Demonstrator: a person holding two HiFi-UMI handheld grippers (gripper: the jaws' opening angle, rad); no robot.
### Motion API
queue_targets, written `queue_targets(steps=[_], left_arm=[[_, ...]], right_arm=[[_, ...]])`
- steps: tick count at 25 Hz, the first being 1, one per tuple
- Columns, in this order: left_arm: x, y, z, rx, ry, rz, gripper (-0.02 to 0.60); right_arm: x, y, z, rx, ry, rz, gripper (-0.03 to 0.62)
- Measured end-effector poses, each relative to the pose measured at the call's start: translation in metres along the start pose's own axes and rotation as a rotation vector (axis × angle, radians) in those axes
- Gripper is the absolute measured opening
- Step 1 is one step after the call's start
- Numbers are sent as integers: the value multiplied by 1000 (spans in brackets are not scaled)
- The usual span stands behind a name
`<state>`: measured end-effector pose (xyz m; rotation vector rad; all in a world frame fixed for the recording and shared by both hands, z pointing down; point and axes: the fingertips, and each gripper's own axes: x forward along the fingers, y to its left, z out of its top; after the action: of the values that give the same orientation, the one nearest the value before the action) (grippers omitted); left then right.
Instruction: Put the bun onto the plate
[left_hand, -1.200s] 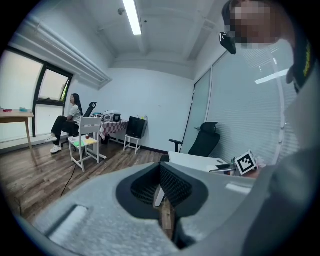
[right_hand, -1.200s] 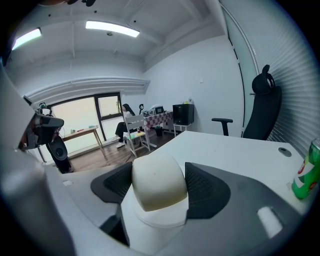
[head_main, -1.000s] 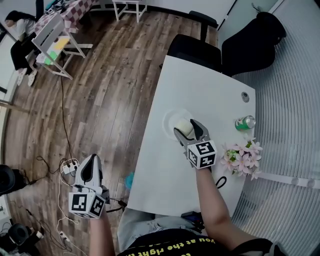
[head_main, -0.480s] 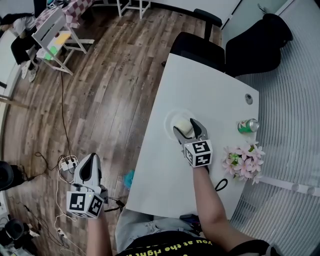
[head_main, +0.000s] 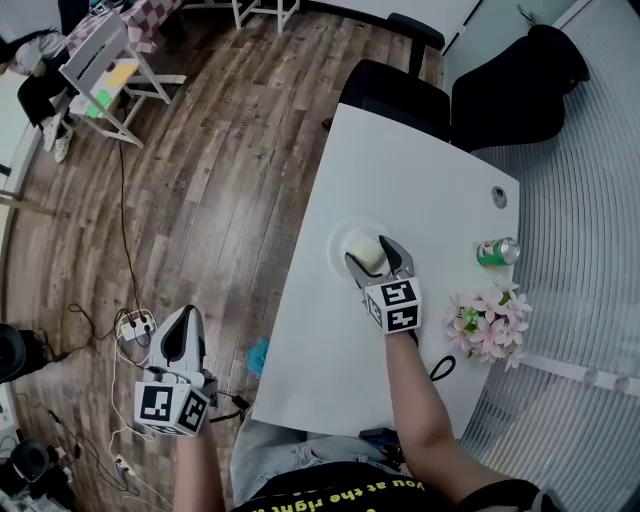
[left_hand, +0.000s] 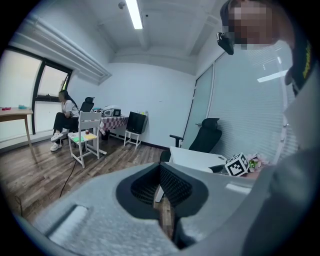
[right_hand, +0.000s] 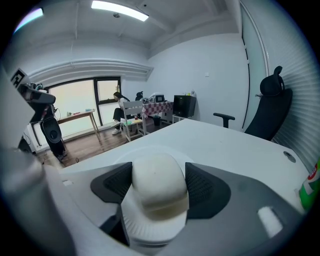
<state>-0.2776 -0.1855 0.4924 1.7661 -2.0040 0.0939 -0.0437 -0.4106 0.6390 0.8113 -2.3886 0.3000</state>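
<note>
Bun (right_hand: 159, 187) dome up, clamped in right gripper (head_main: 370, 252) jaws; over plate (right_hand: 150, 230)

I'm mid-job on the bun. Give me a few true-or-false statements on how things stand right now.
1. The right hand-held gripper is shut on the pale round bun. True.
2. The bun is over the white round plate on the white table. True.
3. The left hand-held gripper holds the green drink can. False: its jaws are together on nothing, off the table over the wooden floor. The can is on the table.
4. The bunch of pink flowers lies on the plate. False: it sits by the table's edge near the can, apart from the plate.
</note>
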Motion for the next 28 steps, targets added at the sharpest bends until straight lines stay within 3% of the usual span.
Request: queue_targets(steps=[9,19,24,26,28], left_arm=[[3,1,1,-4,-5,-4,0],[-1,-5,3,3,-9,-7,0],[-1,-12,9,10,-16,-19,0],[-2,-15,12,13,-22,-22,0],[-3,-17,15,16,-29,-26,0]], right_arm=[[6,4,-6,-49,80,21,345],[-3,2,4,-35,44,28,336],[-14,5,19,-23,-9,29,257],[-20,4,26,-32,-41,12,145],[-25,2,32,-33,-68,0,99]])
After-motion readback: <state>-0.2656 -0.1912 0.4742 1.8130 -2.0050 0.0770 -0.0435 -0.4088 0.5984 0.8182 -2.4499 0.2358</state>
